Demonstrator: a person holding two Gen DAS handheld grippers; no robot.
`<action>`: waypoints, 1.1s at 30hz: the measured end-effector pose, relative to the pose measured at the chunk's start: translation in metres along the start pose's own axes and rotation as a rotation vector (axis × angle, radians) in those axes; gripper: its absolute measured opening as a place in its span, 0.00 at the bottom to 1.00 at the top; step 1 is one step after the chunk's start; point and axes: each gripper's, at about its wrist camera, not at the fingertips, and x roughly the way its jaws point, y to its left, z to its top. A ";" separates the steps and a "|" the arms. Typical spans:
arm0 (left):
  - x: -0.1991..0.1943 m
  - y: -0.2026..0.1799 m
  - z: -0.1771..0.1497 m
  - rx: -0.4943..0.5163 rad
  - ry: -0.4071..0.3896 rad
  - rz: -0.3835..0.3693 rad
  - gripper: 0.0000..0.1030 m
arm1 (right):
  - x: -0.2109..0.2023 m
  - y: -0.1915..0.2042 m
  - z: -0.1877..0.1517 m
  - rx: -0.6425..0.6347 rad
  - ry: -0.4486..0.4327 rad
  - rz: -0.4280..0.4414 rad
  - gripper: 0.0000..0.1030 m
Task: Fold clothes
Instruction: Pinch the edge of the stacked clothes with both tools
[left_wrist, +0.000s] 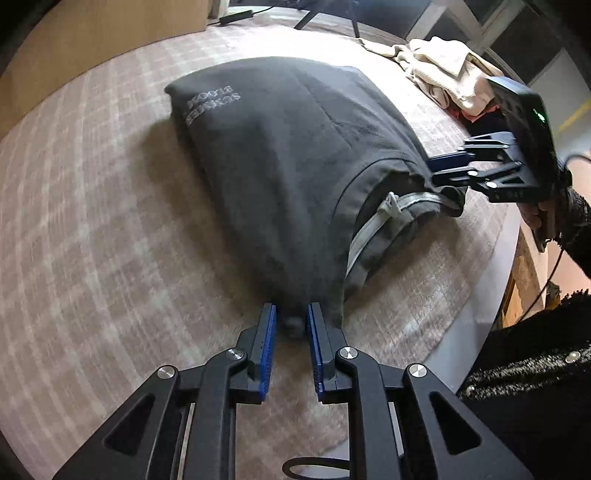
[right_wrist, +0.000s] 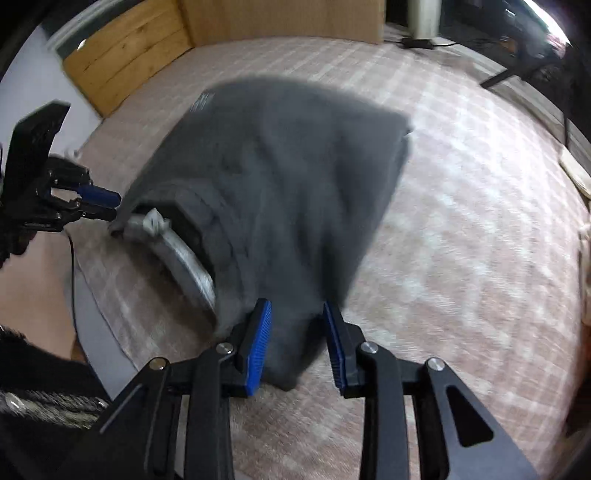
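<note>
Both grippers, left gripper (left_wrist: 290, 326) and right gripper (right_wrist: 297, 332), pinch near corners of the dark sweatshirt (left_wrist: 288, 147) lying on the checked bedcover (left_wrist: 92, 221). A fold looks underway; next, I judge, both corners need carrying together, evenly

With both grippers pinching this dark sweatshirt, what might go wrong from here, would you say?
1. The left gripper pinches only a small nub of the dark sweatshirt; it may slip out.
2. The right gripper holds a thicker bunch, so the fold could land crooked.
3. The grey neck band lies exposed and might crease.
</note>
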 end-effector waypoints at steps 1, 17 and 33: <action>-0.008 0.004 0.006 -0.015 -0.031 0.019 0.15 | -0.006 -0.010 0.006 0.043 -0.046 -0.007 0.39; 0.030 0.033 0.099 -0.278 -0.170 0.111 0.52 | 0.039 -0.043 0.037 0.217 -0.155 -0.112 0.56; 0.039 0.023 0.091 -0.248 -0.158 0.087 0.39 | 0.058 -0.027 0.027 0.218 -0.150 0.036 0.23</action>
